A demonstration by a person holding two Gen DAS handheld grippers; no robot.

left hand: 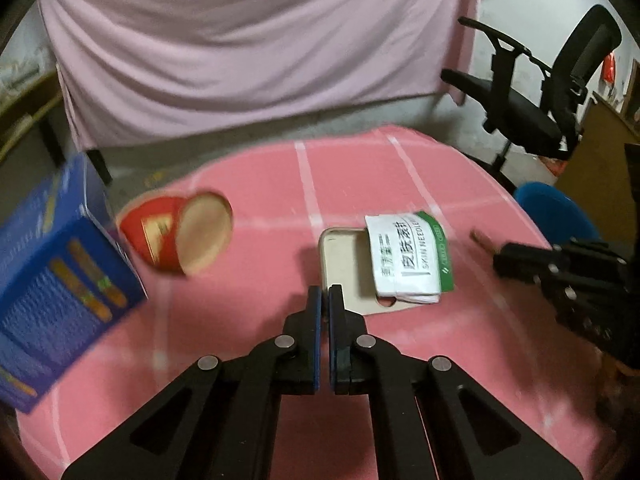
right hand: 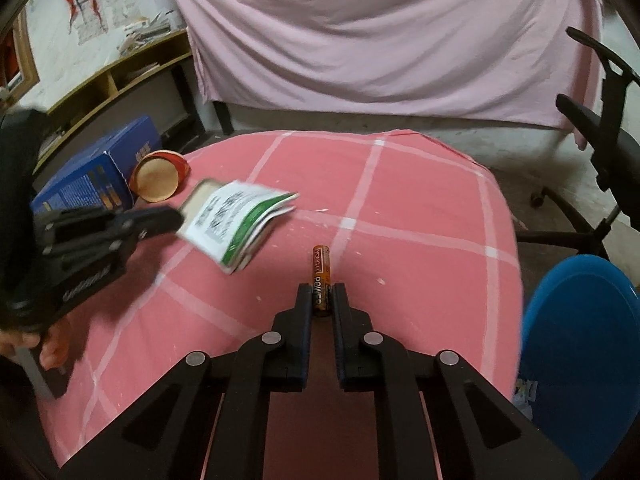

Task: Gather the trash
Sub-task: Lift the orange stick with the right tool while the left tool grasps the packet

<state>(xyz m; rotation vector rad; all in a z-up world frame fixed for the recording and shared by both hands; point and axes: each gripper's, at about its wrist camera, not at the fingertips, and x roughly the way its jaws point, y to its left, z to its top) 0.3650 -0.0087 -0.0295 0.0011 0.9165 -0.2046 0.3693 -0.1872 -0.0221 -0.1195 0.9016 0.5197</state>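
My right gripper [right hand: 322,294] is shut on an orange battery [right hand: 321,272] that sticks out forward above the pink checked tablecloth [right hand: 420,216]. My left gripper [left hand: 325,300] is shut and empty, just in front of a beige phone case [left hand: 344,260] with a white and green packet [left hand: 408,256] lying on it. The packet [right hand: 236,224] also shows in the right wrist view, with the left gripper [right hand: 168,216] at its left edge. A red paper cup [left hand: 180,232] lies on its side to the left. The right gripper [left hand: 520,260] shows at the right of the left wrist view.
A blue box [left hand: 60,276] stands at the table's left edge beside the cup. A blue bin [right hand: 580,360] sits on the floor off the table's right side. A black office chair [left hand: 540,92] is at the far right. A pink sheet [right hand: 380,40] hangs behind.
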